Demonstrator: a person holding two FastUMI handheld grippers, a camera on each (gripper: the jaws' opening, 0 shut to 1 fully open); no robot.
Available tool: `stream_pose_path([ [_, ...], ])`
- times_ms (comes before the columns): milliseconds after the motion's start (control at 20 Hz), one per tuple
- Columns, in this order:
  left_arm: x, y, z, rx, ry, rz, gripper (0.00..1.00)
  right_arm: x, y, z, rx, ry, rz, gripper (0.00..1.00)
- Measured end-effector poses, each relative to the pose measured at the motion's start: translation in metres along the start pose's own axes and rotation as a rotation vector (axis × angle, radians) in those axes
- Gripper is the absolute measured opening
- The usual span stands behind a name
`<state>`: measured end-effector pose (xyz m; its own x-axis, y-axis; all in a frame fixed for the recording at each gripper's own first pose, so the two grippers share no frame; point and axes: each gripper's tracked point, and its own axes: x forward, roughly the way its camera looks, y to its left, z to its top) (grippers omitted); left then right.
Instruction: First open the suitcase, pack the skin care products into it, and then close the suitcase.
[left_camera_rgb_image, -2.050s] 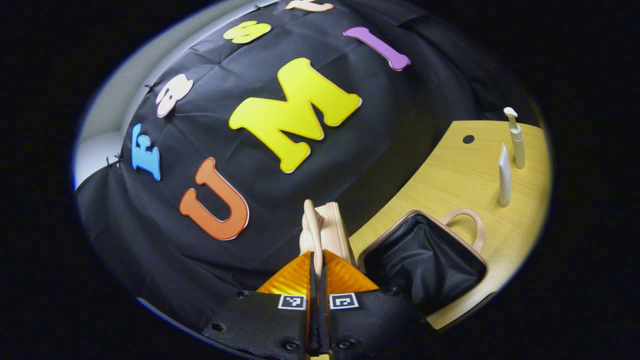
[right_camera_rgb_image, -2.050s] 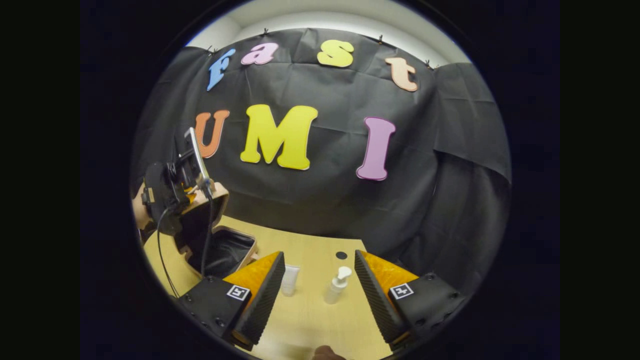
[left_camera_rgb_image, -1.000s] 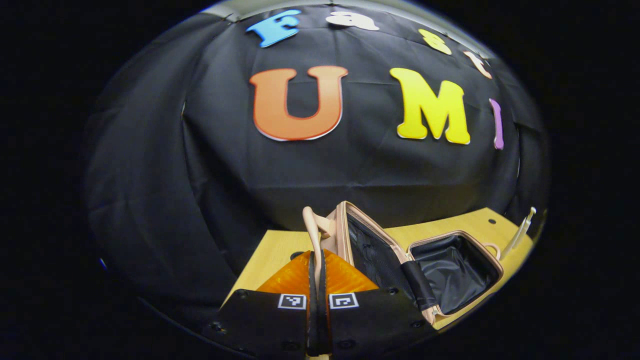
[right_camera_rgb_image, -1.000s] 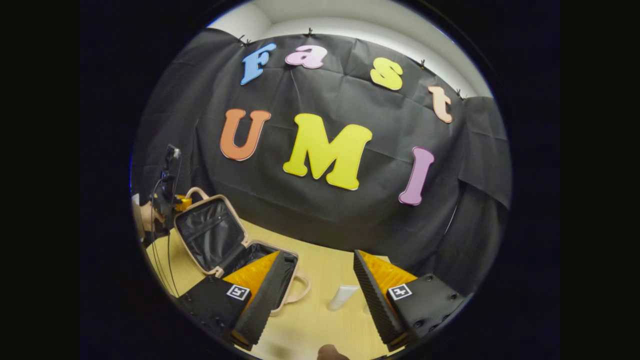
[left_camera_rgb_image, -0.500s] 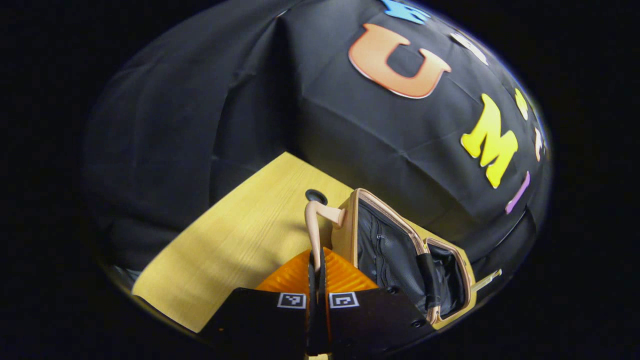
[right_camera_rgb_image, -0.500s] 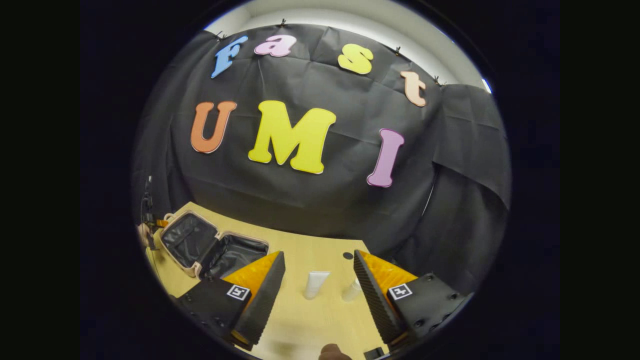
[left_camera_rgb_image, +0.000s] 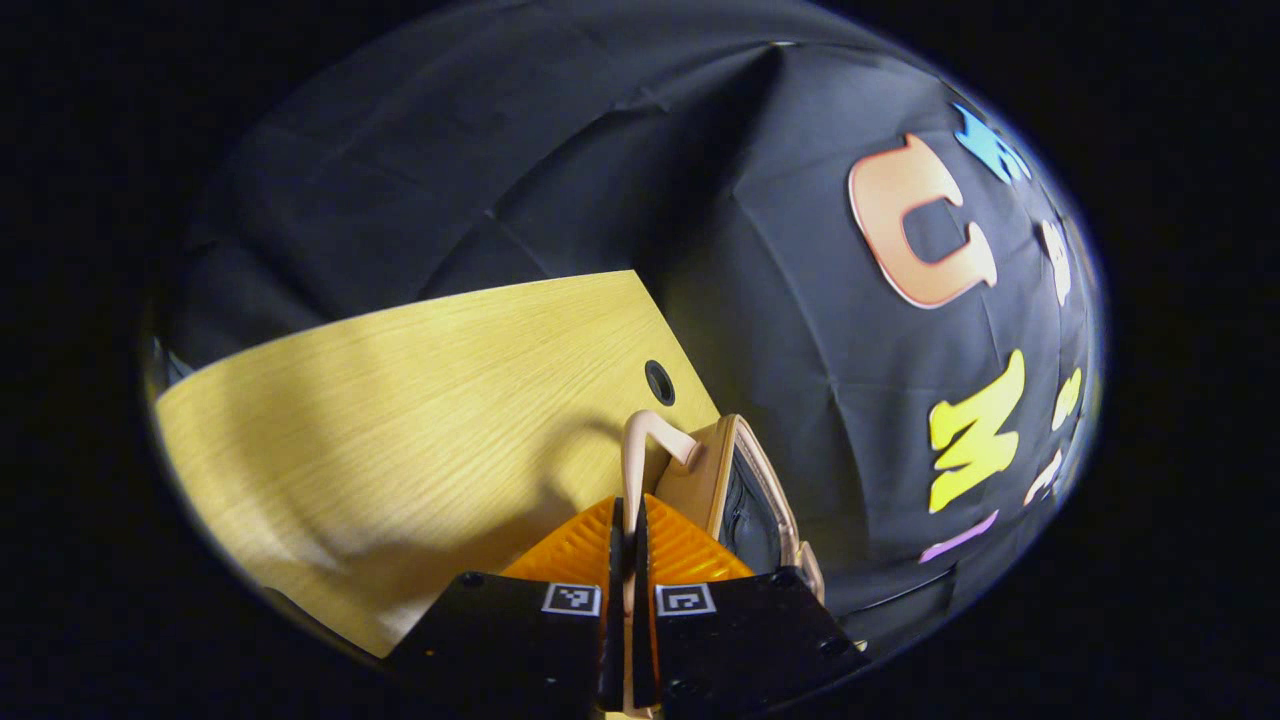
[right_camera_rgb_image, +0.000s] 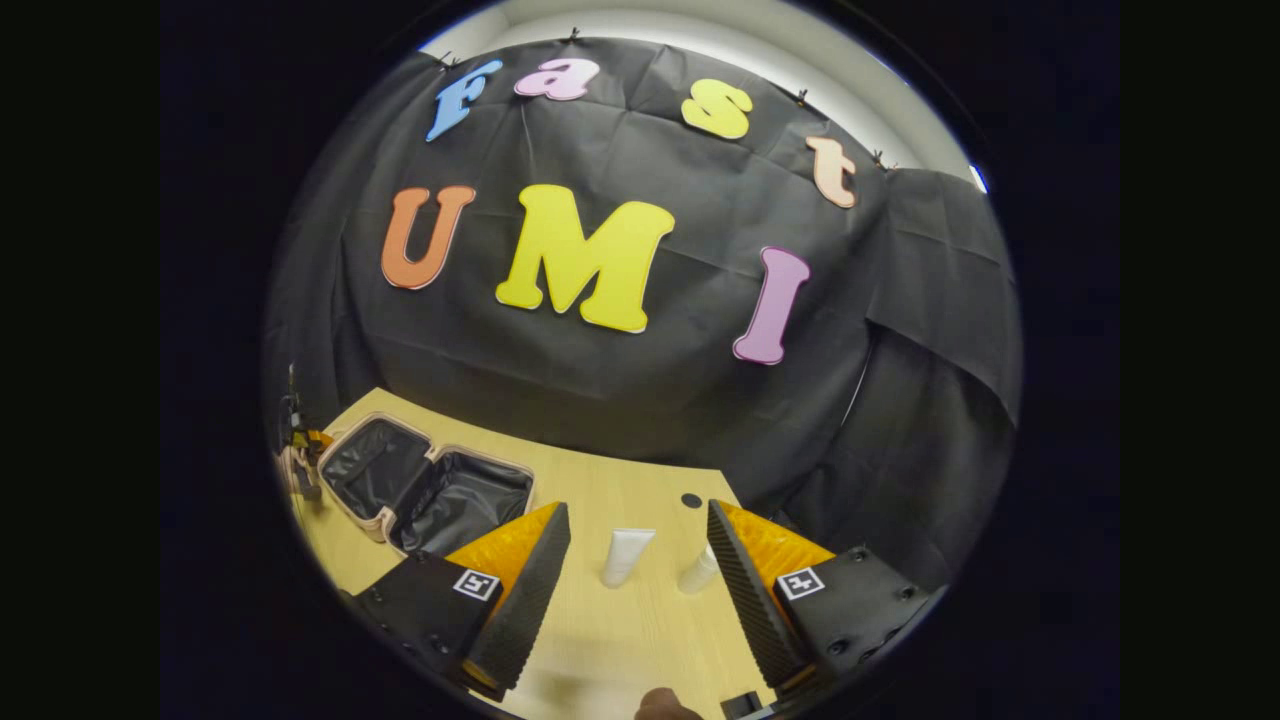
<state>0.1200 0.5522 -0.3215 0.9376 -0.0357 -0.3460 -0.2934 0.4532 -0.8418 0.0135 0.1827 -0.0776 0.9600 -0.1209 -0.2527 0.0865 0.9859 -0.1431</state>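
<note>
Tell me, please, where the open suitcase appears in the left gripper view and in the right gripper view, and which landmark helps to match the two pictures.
Left gripper view: the suitcase sits low, right of centre, its handle pinched by the left gripper.
Right gripper view: the suitcase lies open at the lower left on the table.
Shared landmark: the dark round hole in the table near the suitcase.

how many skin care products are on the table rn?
2, both standing between the right tongs: a white tube and a pump bottle, partly hidden by one finger. More may sit out of view.
</note>
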Motion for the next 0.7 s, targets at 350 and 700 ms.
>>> stream_pose_path([
  [350, -0.012, -0.020, 0.003, -0.025, -0.098, -0.026, 0.29, 0.007, -0.001, -0.006, -0.013, -0.010, 0.040, 0.83],
  [700, -0.069, -0.077, 0.002, 0.221, -0.232, 0.026, 0.75, 0.013, -0.036, -0.017, -0.023, -0.062, 0.106, 0.82],
])
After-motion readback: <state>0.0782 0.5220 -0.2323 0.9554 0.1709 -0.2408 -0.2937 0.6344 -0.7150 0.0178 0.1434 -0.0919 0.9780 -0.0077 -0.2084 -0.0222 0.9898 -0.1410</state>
